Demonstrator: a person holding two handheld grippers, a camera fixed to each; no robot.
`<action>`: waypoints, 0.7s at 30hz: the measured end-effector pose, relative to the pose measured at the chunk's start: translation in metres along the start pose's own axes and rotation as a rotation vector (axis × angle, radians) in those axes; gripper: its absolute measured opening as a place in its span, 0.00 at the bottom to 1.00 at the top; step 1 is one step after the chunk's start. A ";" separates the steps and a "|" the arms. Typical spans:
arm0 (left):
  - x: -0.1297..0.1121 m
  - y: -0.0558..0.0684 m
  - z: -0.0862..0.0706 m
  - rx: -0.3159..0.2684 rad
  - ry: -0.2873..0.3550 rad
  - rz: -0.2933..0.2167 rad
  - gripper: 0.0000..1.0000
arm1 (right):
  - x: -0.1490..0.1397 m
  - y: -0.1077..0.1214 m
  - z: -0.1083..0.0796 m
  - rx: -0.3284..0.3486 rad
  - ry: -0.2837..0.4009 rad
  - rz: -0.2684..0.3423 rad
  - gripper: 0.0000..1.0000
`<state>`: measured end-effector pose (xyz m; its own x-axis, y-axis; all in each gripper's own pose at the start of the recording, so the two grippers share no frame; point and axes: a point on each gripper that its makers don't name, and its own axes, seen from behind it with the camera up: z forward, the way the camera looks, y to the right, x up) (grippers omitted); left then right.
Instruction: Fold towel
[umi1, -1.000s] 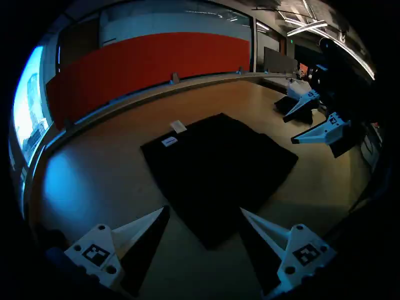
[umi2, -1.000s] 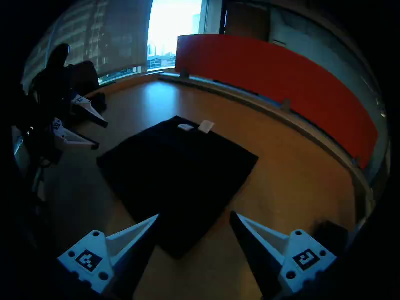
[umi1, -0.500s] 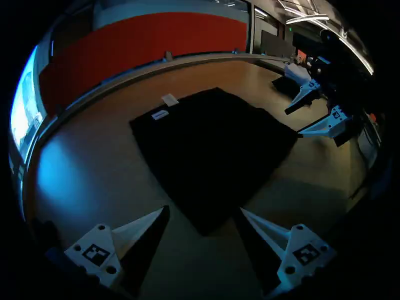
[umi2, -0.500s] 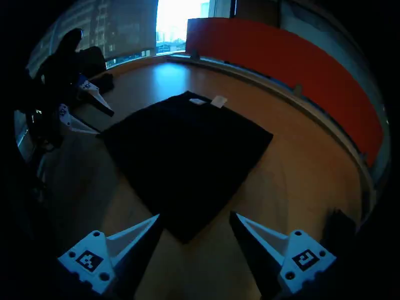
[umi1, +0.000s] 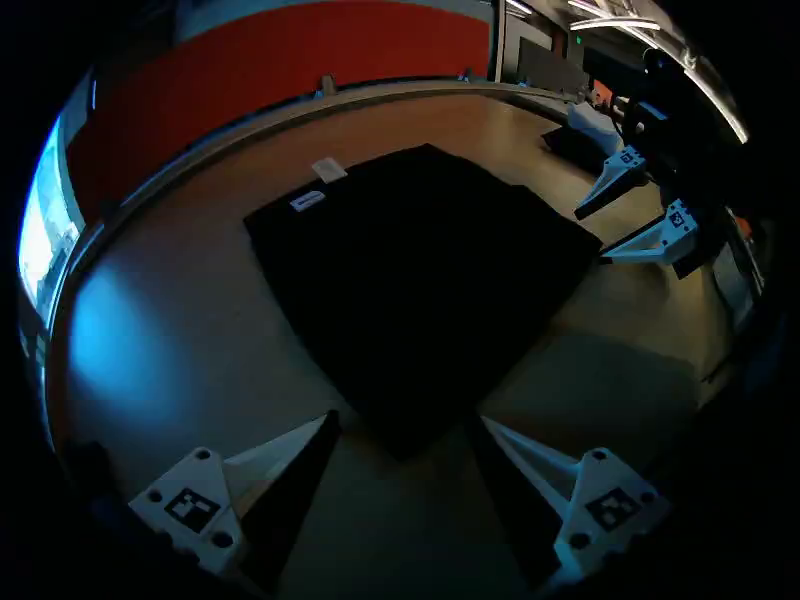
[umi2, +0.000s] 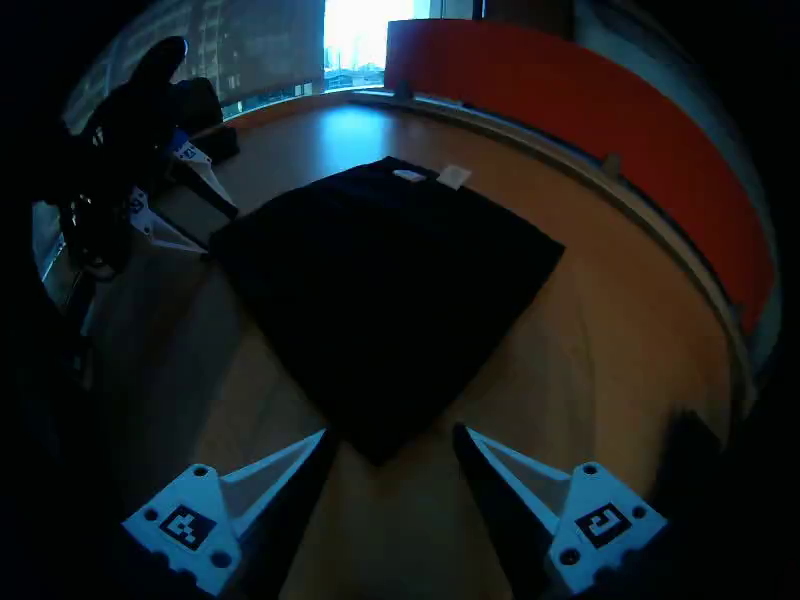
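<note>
Towel, black, soft-looking and roughly square, lies flat on the smooth wooden tabletop, a corner pointing toward each hand-held gripper. A small white tag sits at its far corner, the writing too small to read. A red panel lines the far edge. The left hand-held gripper and the right hand-held gripper both gape wide, holding nothing.

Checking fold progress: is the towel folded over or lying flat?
Lying flat: the dark towel forms one rough square on the table, no corner lifted. Its layers cannot be told.
</note>
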<state>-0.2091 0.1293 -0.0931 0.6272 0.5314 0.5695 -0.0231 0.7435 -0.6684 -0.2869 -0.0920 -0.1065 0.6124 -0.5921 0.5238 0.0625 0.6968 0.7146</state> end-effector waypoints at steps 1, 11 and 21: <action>0.000 0.000 0.000 0.000 -0.001 -0.001 0.92 | 0.000 -0.001 0.000 0.004 0.000 0.001 0.84; -0.001 0.004 0.001 -0.007 -0.011 0.009 0.86 | 0.000 -0.008 0.002 0.037 -0.003 0.009 0.68; 0.000 0.007 0.001 -0.008 -0.016 0.008 0.73 | 0.000 -0.012 0.003 0.054 -0.004 -0.001 0.49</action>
<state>-0.2105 0.1350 -0.0978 0.6148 0.5438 0.5712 -0.0222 0.7358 -0.6768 -0.2898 -0.1014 -0.1134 0.6092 -0.5944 0.5250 0.0204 0.6735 0.7389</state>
